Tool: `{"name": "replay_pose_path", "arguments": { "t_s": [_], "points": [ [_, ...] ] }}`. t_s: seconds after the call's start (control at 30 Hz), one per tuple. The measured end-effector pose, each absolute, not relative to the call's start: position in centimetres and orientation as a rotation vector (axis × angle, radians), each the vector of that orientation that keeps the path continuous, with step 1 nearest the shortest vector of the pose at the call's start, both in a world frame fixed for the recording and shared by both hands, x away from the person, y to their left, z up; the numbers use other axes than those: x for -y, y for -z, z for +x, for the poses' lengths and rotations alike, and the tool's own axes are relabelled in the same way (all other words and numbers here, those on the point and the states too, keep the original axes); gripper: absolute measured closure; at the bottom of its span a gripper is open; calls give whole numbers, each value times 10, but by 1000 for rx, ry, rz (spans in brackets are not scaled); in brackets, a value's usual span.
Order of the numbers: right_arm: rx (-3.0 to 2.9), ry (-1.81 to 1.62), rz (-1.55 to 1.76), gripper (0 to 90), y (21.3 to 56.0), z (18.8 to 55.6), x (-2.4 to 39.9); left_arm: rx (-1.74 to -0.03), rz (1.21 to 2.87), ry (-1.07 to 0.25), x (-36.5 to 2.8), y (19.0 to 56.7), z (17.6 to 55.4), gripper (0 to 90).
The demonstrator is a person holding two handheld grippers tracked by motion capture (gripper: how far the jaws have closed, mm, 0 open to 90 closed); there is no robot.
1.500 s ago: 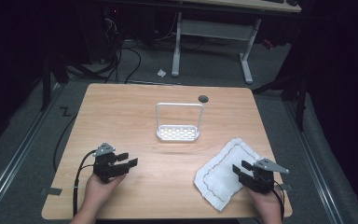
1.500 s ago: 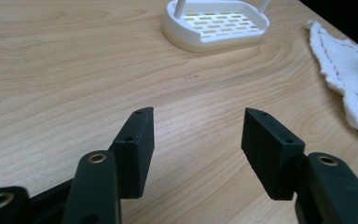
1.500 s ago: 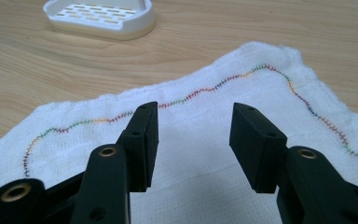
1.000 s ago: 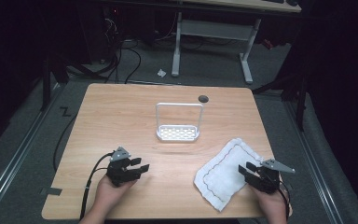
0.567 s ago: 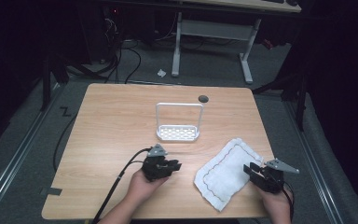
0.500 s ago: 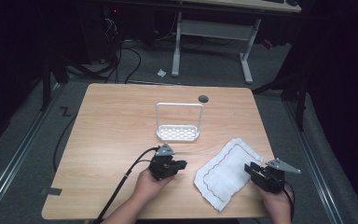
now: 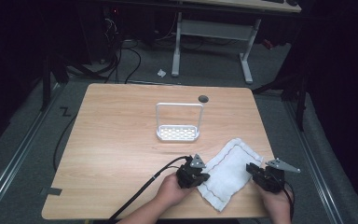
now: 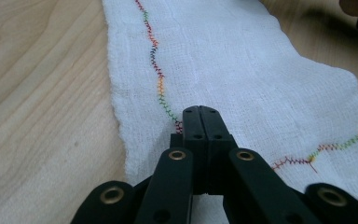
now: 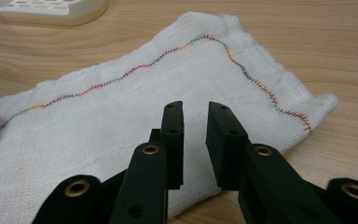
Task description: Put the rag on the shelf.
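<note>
Crossed the desk (image 7: pixel 121 135) from its left side within about a second and a half, the left hand-held gripper (image 7: pixel 193 173), arriving at the left edge of the white cloth (image 7: pixel 228 172). Jaws pressed together there, over the cloth's rainbow-stitched hem (image 8: pixel 161 88); whether any fabric was pinched between them could not be told. Barely shifted at the cloth's right edge, the right hand-held gripper (image 9: pixel 195 122), jaws slightly apart above the fabric. Cloth lying flat at the near right, the white rack (image 7: pixel 178 122) well apart behind it. Probably a two-sided pickup or fold about to start.

High view overlooks the table (image 7: pixel 121 140); gripper views closely share the cloth (image 8: pixel 242 70).
</note>
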State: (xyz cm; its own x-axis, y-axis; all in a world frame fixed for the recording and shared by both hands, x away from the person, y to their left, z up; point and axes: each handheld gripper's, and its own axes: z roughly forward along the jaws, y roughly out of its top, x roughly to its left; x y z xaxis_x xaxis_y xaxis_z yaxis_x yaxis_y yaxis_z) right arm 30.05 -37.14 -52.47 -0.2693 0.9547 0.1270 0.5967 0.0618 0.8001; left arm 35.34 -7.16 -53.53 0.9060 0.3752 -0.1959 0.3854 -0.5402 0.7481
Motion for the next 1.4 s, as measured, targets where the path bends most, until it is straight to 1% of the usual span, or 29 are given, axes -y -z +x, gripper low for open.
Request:
{"name": "replay_pose_path", "arguments": {
  "t_s": [0.13, 0.27, 0.47, 0.6, 0.77, 0.9, 0.93, 1.0, 1.1, 1.23, 1.4],
  "points": [
    [-1922, -1083, 1534, 777, 525, 301, 369, -533, 2210, -1, 59, 534, 348, 900],
    [-1950, -1079, 1516, 783, 526, 301, 362, -552, 2208, -13, 38, 534, 341, 900],
    [-2004, -1092, 1470, 792, 527, 304, 348, -617, 2195, -18, -16, 535, 331, 900],
    [-2054, -1093, 1430, 794, 528, 305, 330, -688, 2169, -31, -53, 535, 325, 900],
    [-2121, -1093, 1338, 798, 523, 302, 300, -737, 2154, -43, -83, 536, 315, 900],
    [-2190, -1066, 1272, 801, 525, 300, 279, -769, 2128, -40, -89, 537, 310, 900],
    [-2202, -1047, 1270, 814, 526, 300, 276, -766, 2131, -44, -88, 537, 310, 900],
    [-2216, -1020, 1275, 843, 529, 303, 273, -766, 2129, -40, -88, 537, 310, 900],
    [-2225, -1019, 1292, 857, 533, 311, 274, -776, 2119, -11, -90, 538, 312, 899],
    [-2219, -1002, 1290, 866, 533, 330, 268, -764, 2129, 12, -88, 538, 310, 899],
    [-2206, -1012, 1298, 869, 533, 365, 253, -713, 2150, 50, -84, 538, 302, 899]
  ]
}}
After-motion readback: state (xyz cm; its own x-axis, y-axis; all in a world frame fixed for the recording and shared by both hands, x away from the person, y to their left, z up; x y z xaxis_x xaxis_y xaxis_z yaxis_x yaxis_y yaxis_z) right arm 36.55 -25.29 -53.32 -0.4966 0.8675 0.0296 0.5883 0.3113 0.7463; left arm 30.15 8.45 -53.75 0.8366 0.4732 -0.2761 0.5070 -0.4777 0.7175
